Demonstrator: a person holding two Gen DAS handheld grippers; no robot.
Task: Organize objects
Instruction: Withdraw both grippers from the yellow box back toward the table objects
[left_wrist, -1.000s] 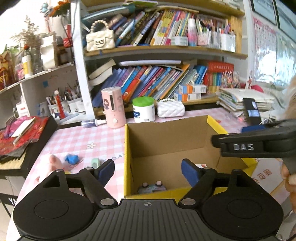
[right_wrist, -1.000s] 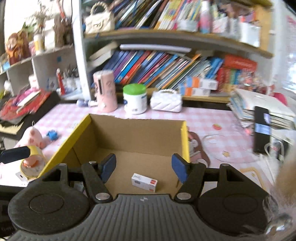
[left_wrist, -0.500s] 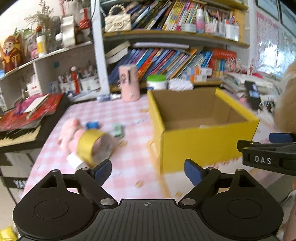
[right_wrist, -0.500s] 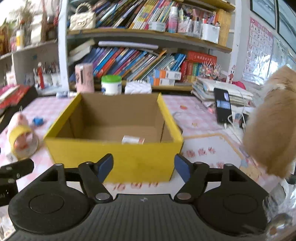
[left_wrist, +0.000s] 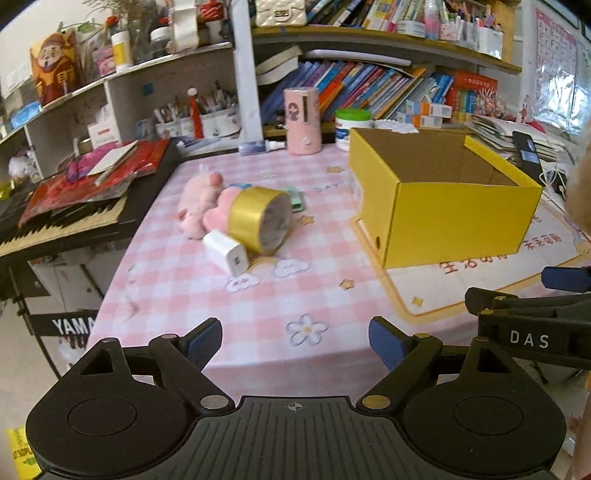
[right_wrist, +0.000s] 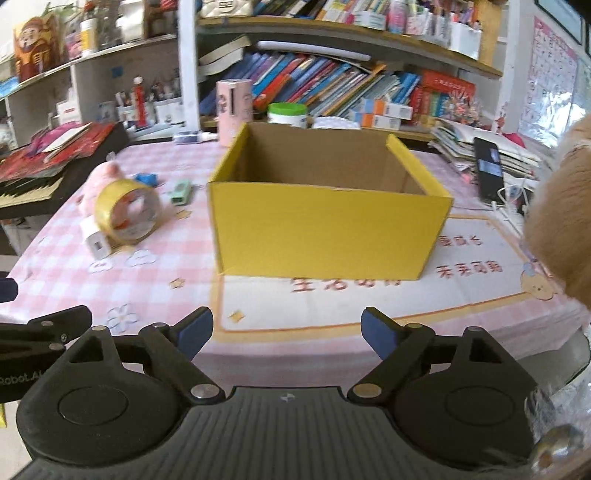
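An open yellow cardboard box (left_wrist: 454, 218) (right_wrist: 325, 229) stands on the pink checked table; its inside is hidden from here. Left of it lie a gold tape roll (left_wrist: 258, 219) (right_wrist: 125, 212), a pink plush toy (left_wrist: 199, 206), a white charger block (left_wrist: 227, 253) (right_wrist: 96, 243) and a small green item (right_wrist: 181, 192). My left gripper (left_wrist: 295, 341) is open and empty, held back over the table's front edge. My right gripper (right_wrist: 286, 330) is open and empty, in front of the box.
A keyboard with red papers (left_wrist: 74, 206) sits left of the table. A pink cylinder (left_wrist: 303, 122) and a green-lidded jar (left_wrist: 352, 123) stand behind the box. Bookshelves fill the back. A phone (right_wrist: 487, 166) lies right. A furry animal (right_wrist: 557, 218) is at the right edge.
Both grippers have pulled back and away from over the box to the table's front edge. Both stay open and empty. The box's inside has gone out of sight.
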